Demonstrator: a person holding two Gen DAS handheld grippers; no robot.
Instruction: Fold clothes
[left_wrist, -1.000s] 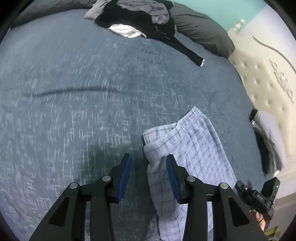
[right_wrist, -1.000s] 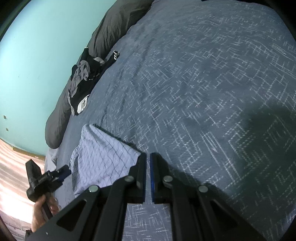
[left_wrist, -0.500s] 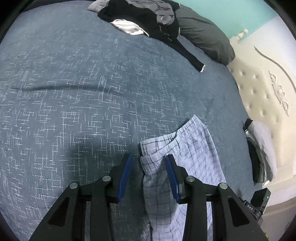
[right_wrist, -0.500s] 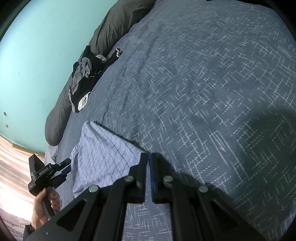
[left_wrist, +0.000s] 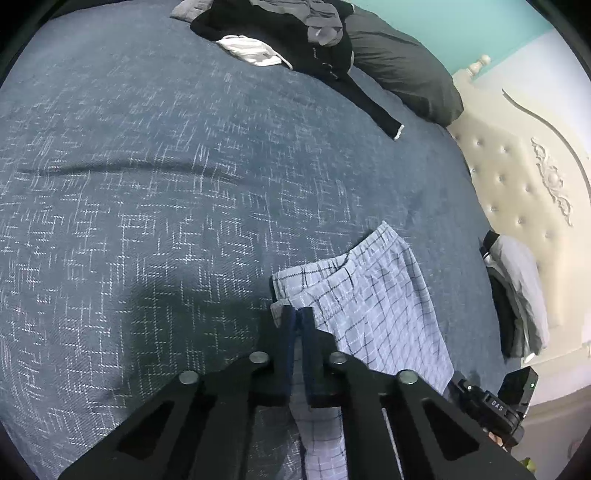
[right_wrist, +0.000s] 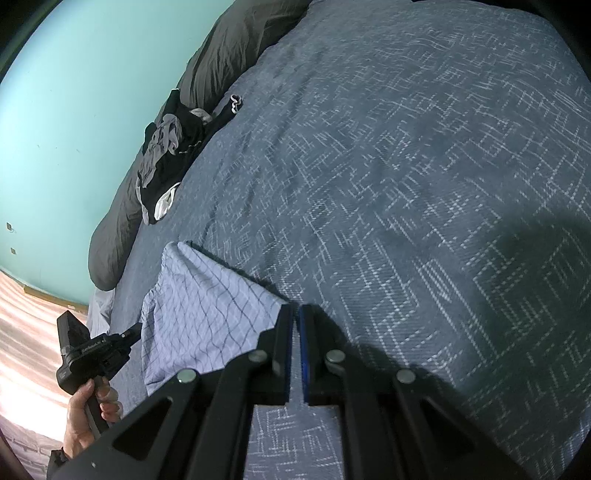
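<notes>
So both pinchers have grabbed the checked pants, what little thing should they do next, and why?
Probably lift both corners a little. The left gripper and right gripper are each shut on an edge of the checked pants, which lie rumpled on the blue bedspread.

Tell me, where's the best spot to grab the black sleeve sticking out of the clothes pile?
Probably the cuff at the end of the black sleeve. It lies flat and straight on the blue bedspread, clear of the clothes pile, with its white-edged tip free. Come in from the open bedspread side, jaws across the narrow cuff, so nothing else gets pinched.
</notes>
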